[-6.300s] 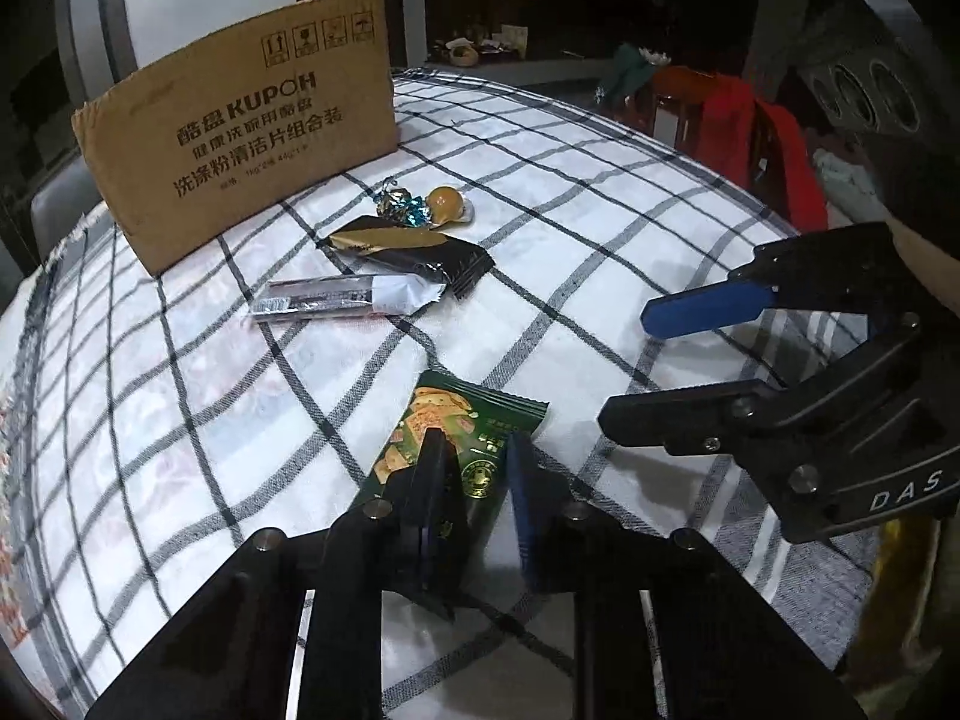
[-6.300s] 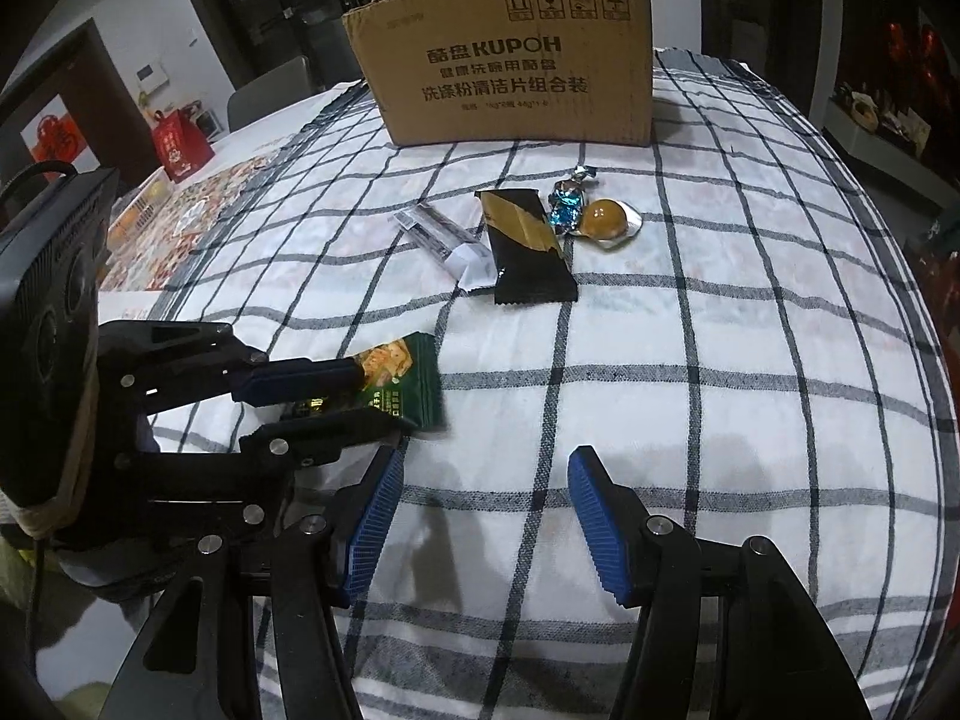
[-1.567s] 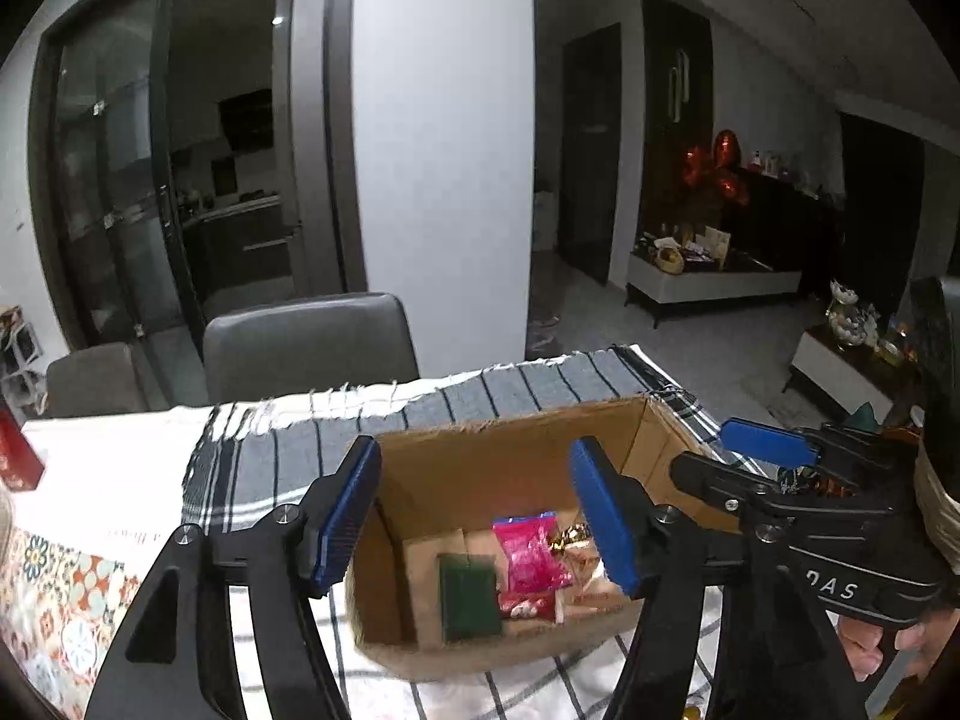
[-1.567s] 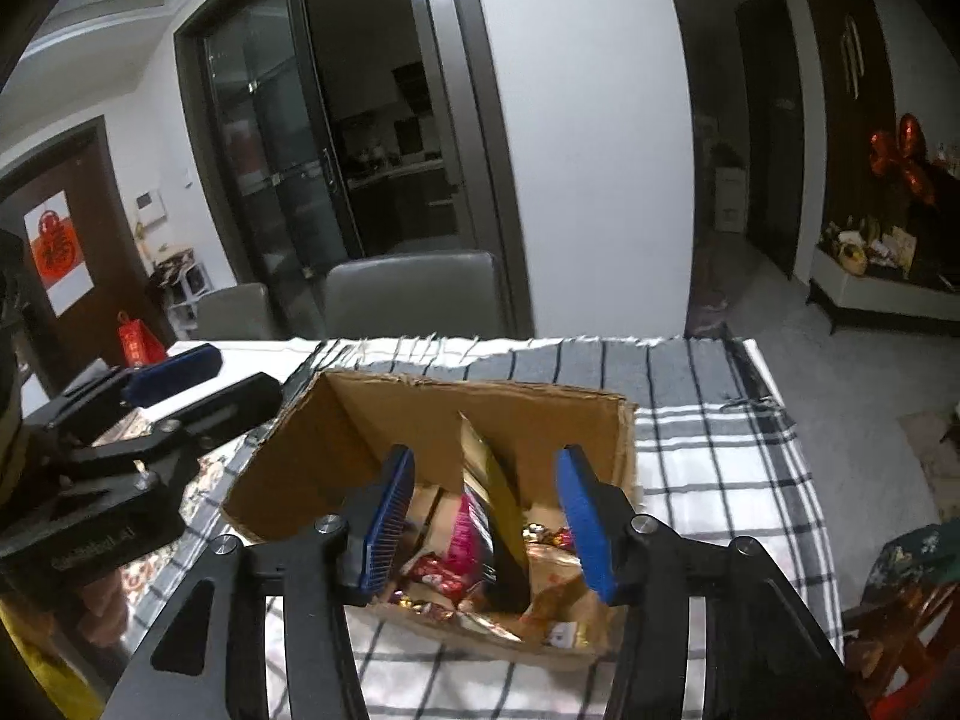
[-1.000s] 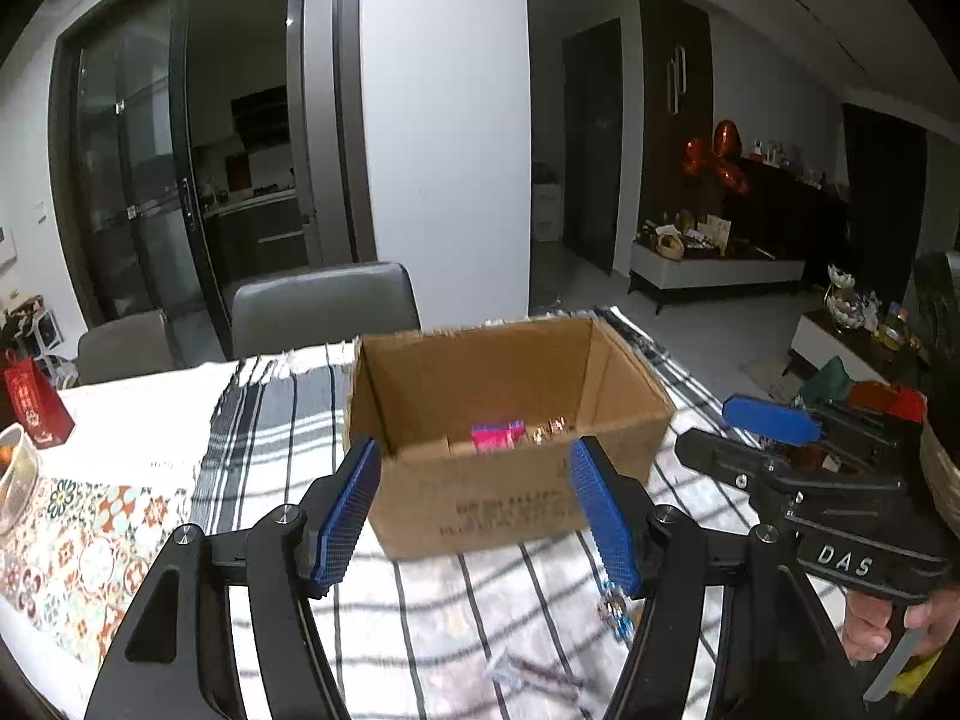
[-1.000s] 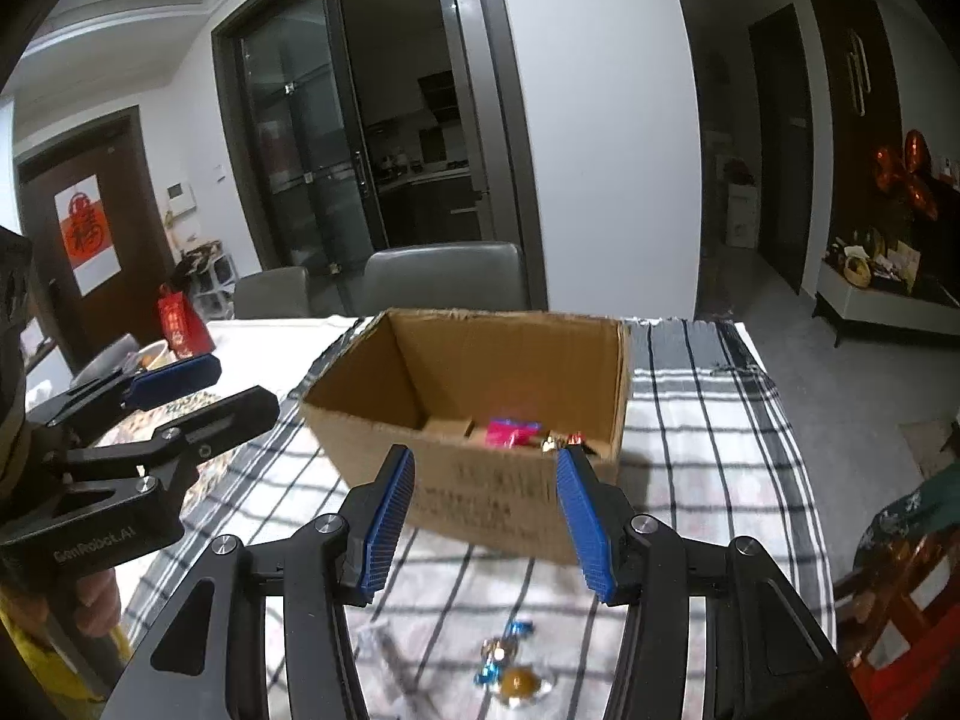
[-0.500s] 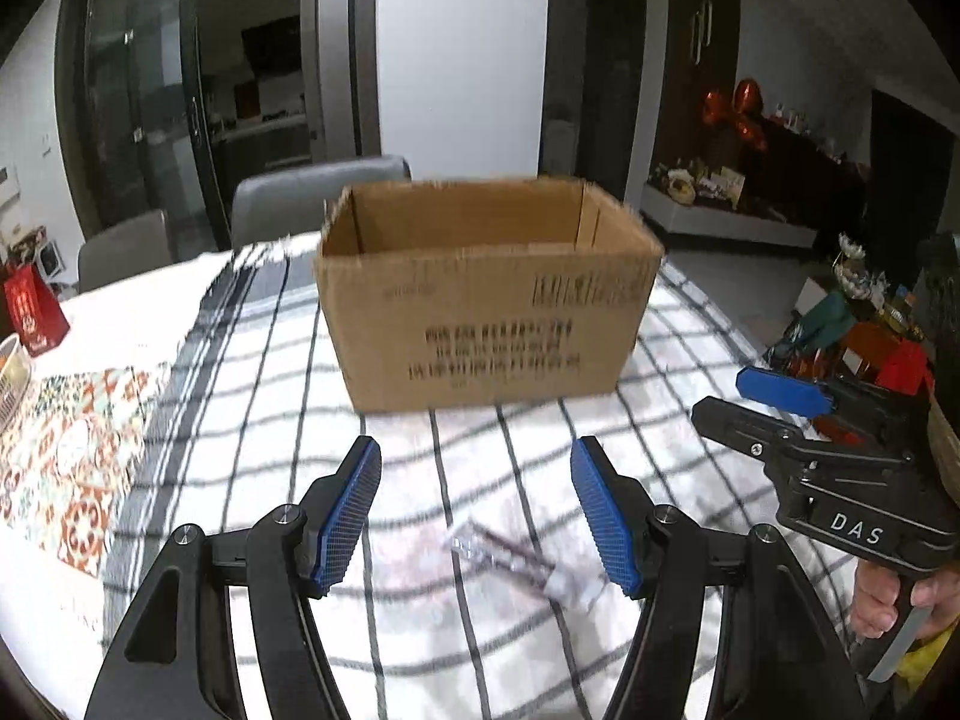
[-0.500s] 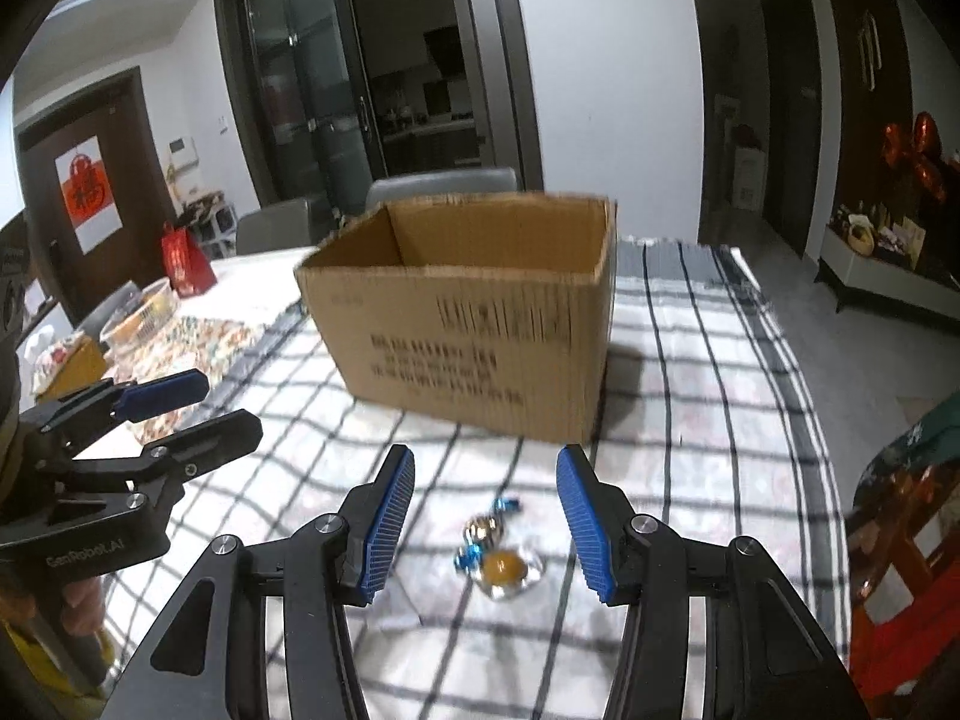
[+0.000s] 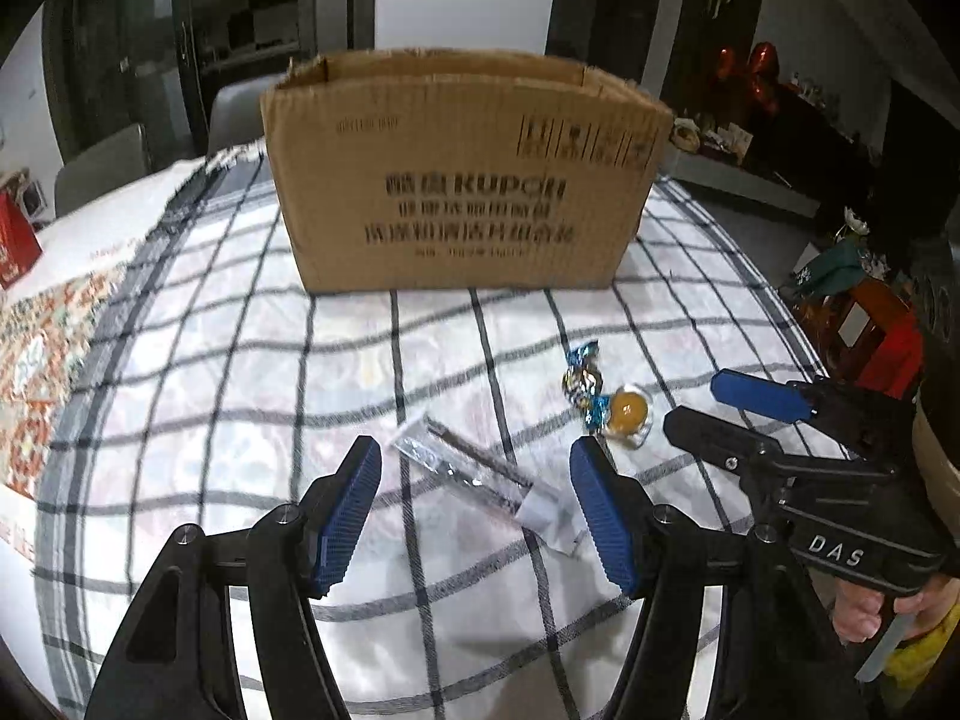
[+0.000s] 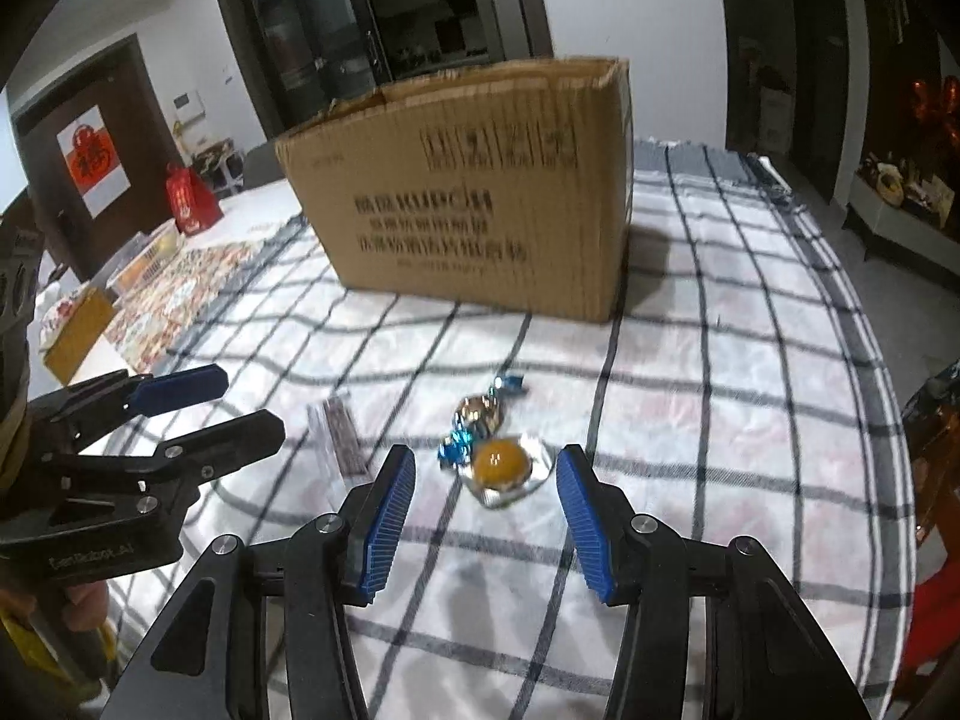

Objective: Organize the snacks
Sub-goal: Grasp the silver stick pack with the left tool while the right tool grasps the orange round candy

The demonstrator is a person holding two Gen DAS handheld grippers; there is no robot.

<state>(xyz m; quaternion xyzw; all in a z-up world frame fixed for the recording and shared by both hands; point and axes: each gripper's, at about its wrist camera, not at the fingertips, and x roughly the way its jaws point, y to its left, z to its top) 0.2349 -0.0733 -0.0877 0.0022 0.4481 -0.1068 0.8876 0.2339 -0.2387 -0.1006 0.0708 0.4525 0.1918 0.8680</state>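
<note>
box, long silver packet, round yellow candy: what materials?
Cardboard box: corrugated kraft board, matte, torn fluted rim. Long silver packet: probably metallised plastic film, glossy, crinkled. Round yellow candy: clear shiny film wrap, likely cellophane; the contents can't be told.

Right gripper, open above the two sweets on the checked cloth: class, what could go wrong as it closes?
1. The orange sweet and blue-wrapped sweet touch, so the right gripper may catch both or flick one away.
2. The left gripper hovers close by over the silver packet; the two grippers could collide.
</note>
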